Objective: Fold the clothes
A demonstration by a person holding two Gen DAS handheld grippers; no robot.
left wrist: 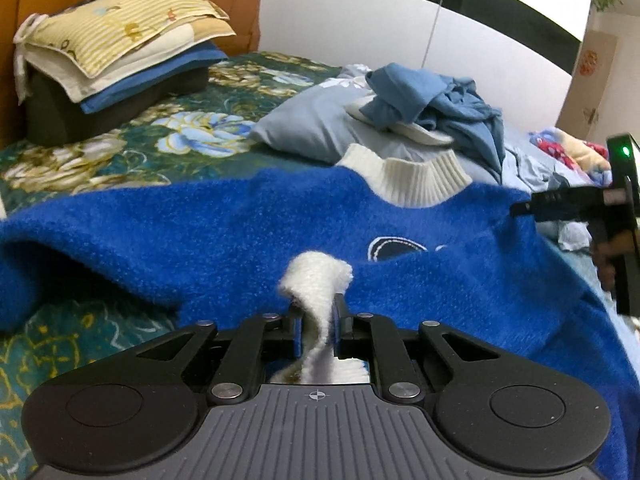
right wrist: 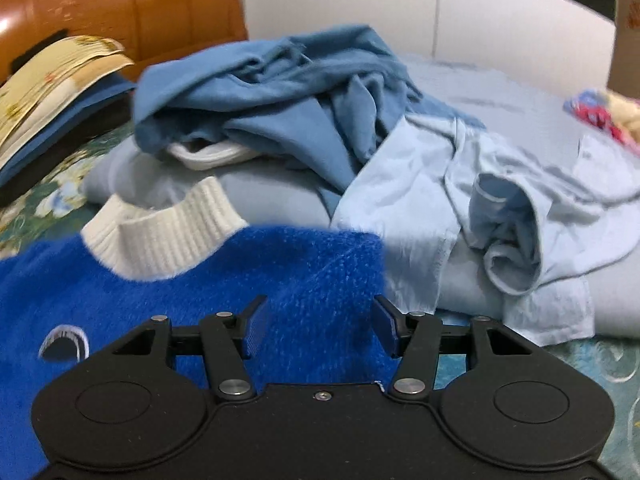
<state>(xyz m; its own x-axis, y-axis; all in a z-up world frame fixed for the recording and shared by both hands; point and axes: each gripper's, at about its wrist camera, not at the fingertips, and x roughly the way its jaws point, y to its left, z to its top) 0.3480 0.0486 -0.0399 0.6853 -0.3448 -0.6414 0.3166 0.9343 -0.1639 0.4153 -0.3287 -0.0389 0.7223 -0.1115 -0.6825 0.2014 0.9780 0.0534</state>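
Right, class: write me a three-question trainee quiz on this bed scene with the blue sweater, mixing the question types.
1. True or false: the left claw is shut on the sweater's white cuff.
2. Multiple choice: what lies between the open fingers of the right claw? A) the blue sweater B) the pale blue shirt C) the striped pillow
3. Fill in: the sweater's ribbed collar is ____ in colour.

Key: 1 true; 2 A; 3 white.
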